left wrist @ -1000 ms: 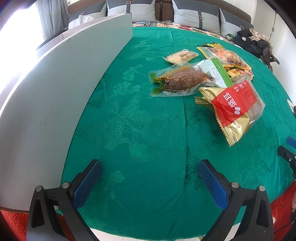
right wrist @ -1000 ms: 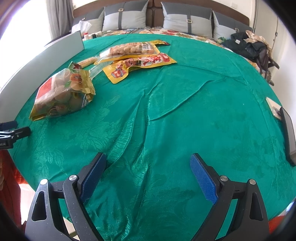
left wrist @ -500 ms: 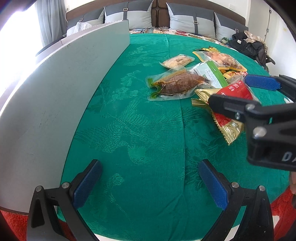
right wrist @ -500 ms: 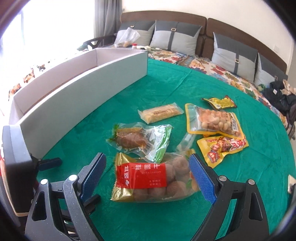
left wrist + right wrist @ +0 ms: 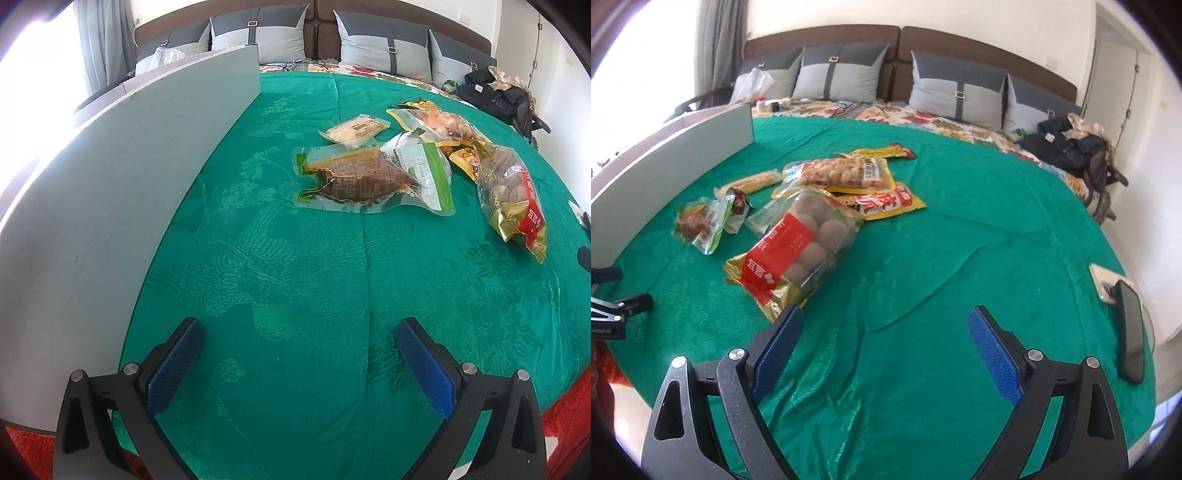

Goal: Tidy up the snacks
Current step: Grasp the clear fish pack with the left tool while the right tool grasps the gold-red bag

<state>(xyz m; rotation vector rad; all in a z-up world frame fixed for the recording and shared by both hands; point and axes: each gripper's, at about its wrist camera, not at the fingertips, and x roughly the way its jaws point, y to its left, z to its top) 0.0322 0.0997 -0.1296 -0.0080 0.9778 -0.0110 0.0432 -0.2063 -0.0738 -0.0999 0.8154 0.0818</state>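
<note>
Several snack packs lie on a green tablecloth (image 5: 295,280). A gold bag with a red label (image 5: 798,247) lies just ahead of my right gripper's left finger; it also shows in the left wrist view (image 5: 513,199). A clear pack with brown food (image 5: 365,179), a small cream pack (image 5: 354,129), a pack of pale nuts (image 5: 842,173) and yellow packs (image 5: 886,203) lie behind it. A long white box (image 5: 110,192) stands at the left. My left gripper (image 5: 299,362) is open and empty over bare cloth. My right gripper (image 5: 882,350) is open and empty.
A black phone (image 5: 1130,328) lies at the table's right edge beside a small white card (image 5: 1102,284). A sofa with grey cushions (image 5: 953,88) stands behind the table, with dark clothes (image 5: 1071,147) at its right end. The left gripper's tip (image 5: 613,314) shows at the left edge.
My right gripper has swung out of the left wrist view and now faces the snacks from the right. The gold bag now lies turned, lengthwise toward my right gripper. The left gripper has barely moved.
</note>
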